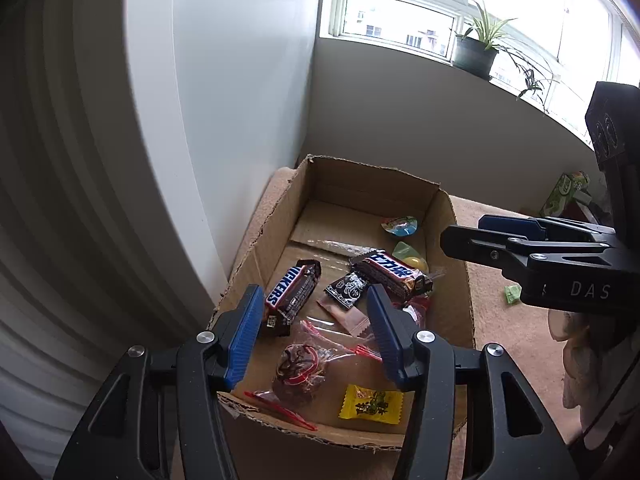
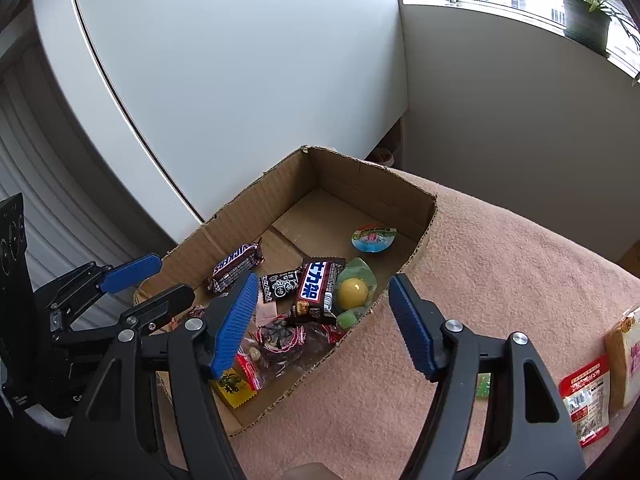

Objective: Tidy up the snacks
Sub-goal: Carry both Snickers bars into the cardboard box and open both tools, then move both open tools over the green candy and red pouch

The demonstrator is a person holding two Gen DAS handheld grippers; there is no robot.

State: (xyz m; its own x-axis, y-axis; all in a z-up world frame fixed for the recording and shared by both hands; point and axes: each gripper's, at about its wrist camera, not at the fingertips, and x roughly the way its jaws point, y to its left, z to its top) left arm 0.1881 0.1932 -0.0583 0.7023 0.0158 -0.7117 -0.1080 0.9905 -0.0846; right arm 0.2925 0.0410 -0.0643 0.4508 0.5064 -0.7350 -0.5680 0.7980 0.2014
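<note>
An open cardboard box point(image 1: 352, 184) point(image 2: 360, 176) sits on a pink cloth. It holds two Snickers bars point(image 1: 290, 294) point(image 2: 316, 288), a small black packet point(image 1: 346, 288), a clear bag with a dark sweet point(image 1: 300, 372), a yellow packet point(image 1: 370, 404), a yellow jelly cup point(image 2: 352, 292) and a blue jelly cup point(image 2: 372, 238). My left gripper point(image 1: 312, 332) is open and empty above the box's near end. My right gripper point(image 2: 324, 320) is open and empty over the box's right wall; it also shows in the left wrist view point(image 1: 472, 236).
On the pink cloth point(image 2: 500, 264) right of the box lie a small green candy point(image 1: 512, 294), a red-and-white packet point(image 2: 588, 404) and a tan bag point(image 2: 624, 356). A green carton point(image 1: 564, 194) stands further back. A white panel point(image 2: 240, 80) rises left of the box. A potted plant point(image 1: 476, 52) stands on the sill.
</note>
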